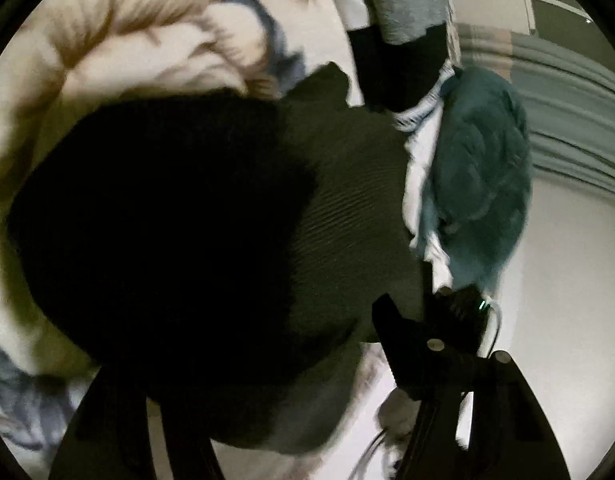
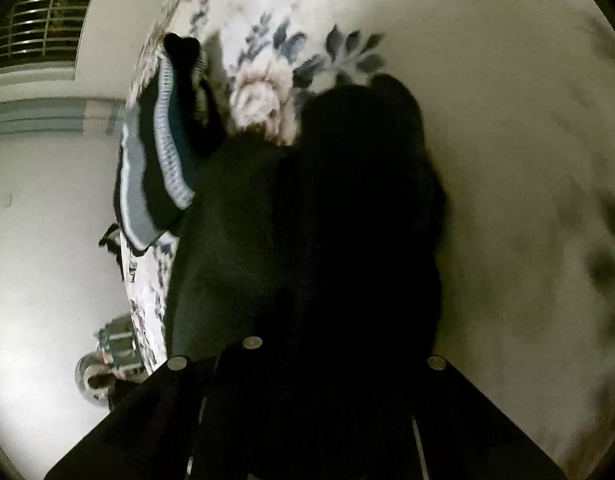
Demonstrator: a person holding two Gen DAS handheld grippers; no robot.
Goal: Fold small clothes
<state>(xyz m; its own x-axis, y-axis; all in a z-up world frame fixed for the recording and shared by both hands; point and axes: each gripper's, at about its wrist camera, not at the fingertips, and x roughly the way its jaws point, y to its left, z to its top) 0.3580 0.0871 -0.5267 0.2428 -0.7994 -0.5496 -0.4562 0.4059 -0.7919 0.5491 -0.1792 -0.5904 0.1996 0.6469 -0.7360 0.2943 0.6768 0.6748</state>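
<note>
Left tool [image 1: 263, 360]: black, two-fingered, its fingers standing spread; a large dark ribbed-knit garment [image 1: 235, 216] lies between and across them, but the dark blur hides whether either pad presses on it. Right tool [image 2: 307, 380]: black, seen from behind in its own view, the fingertips lost in darkness under the same dark knit garment [image 2: 291, 220]; the jaws are nearly pressed together, and whether cloth is pinched between them cannot be told. In the left wrist view the right tool [image 1: 439, 320] appears at lower right, touching the garment's edge. Garment: spread over a cream bedcover printed with blue and tan flowers [image 1: 139, 40], filling the middle of both views. Beside it, toward the bed's edge: a teal fleecy cloth [image 1: 483, 176] with a white fabric edge under it, and behind that a folded piece banded in grey, white and black [image 1: 403, 20]. The right wrist view shows this heap as a pile of striped knits in teal, grey and pale blue [image 2: 155, 160] on the flowered bedcover [image 2: 347, 40], just beside the dark garment.
</note>
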